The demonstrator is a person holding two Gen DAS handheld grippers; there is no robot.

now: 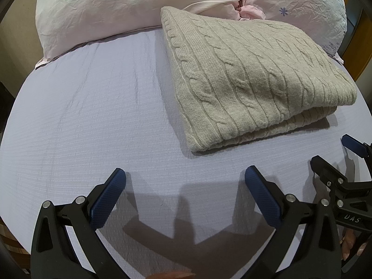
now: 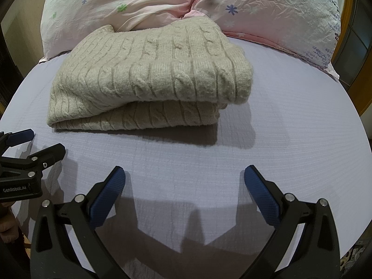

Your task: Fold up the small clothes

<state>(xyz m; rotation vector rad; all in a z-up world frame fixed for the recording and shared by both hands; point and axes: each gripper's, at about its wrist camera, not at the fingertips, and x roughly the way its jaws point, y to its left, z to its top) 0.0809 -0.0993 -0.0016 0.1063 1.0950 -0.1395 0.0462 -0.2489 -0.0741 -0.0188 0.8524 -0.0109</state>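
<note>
A beige cable-knit sweater (image 1: 251, 74) lies folded in a thick rectangle on the lavender bed sheet (image 1: 93, 107); it also shows in the right wrist view (image 2: 148, 74). My left gripper (image 1: 185, 174) is open and empty, low over the sheet, short of the sweater's near edge. My right gripper (image 2: 184, 174) is open and empty, in front of the sweater. Each gripper shows in the other's view: the right gripper (image 1: 330, 151) at the right edge, the left gripper (image 2: 44, 141) at the left edge, both open.
Two pink floral pillows (image 1: 130, 7) (image 2: 267, 7) lie at the head of the bed, touching the sweater's far edge. A wooden frame (image 2: 348, 23) stands at the right. Bare sheet (image 2: 290, 116) lies to the sweater's right and left.
</note>
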